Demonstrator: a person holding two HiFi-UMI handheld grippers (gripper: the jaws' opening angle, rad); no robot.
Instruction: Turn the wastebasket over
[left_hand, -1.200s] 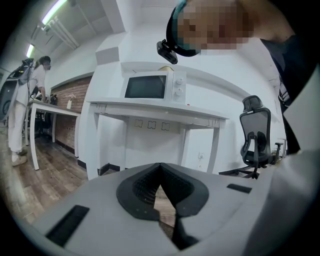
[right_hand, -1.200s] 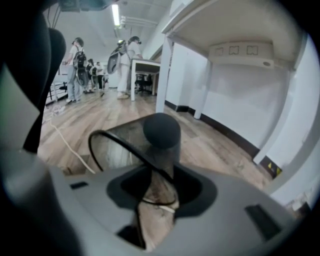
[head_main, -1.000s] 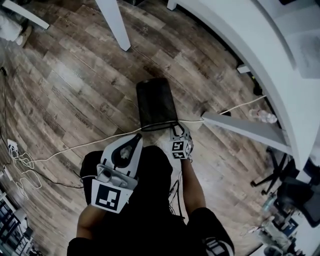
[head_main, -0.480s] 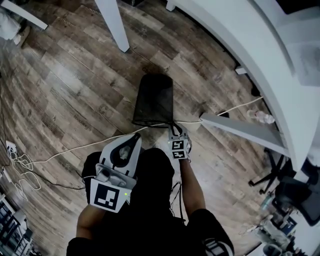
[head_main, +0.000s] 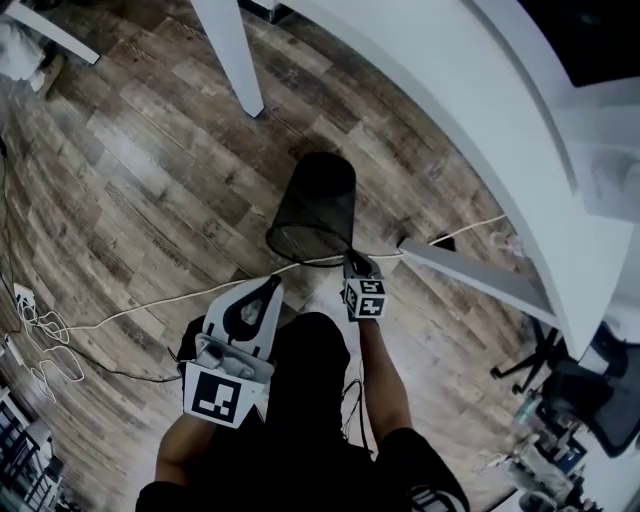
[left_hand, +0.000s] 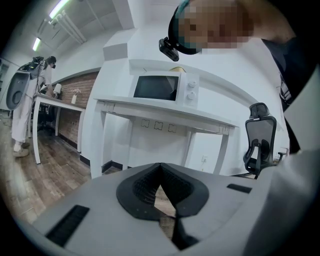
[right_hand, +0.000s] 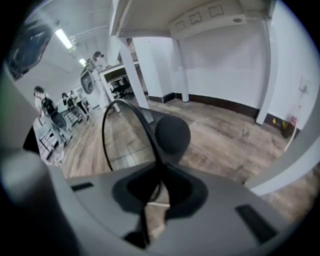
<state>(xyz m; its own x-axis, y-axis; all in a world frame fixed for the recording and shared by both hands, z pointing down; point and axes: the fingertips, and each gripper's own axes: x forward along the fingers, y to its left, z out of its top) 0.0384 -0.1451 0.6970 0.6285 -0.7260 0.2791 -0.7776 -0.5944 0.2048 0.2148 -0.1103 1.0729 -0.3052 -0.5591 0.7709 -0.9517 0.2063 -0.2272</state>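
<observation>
Our right tongs (head_main: 349, 258) have just been closing and are now pinching the near rim of the black mesh metal wastebasket (head_main: 318, 205). Our left tongs (head_main: 266, 288) are hanging shut and empty at lower left. The basket is tilting just above frame centre, its long axis running up-frame from the right tongs, base farthest.

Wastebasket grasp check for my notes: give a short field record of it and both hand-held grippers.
wastebasket: black mesh, tilted, open end toward the person
surface: wood floor
right hand-held gripper: jaws have just been closing, now clamped on the rim
left hand-held gripper: jaws together, empty, apart from the wastebasket
cable: white, crosses the floor by the rim
</observation>
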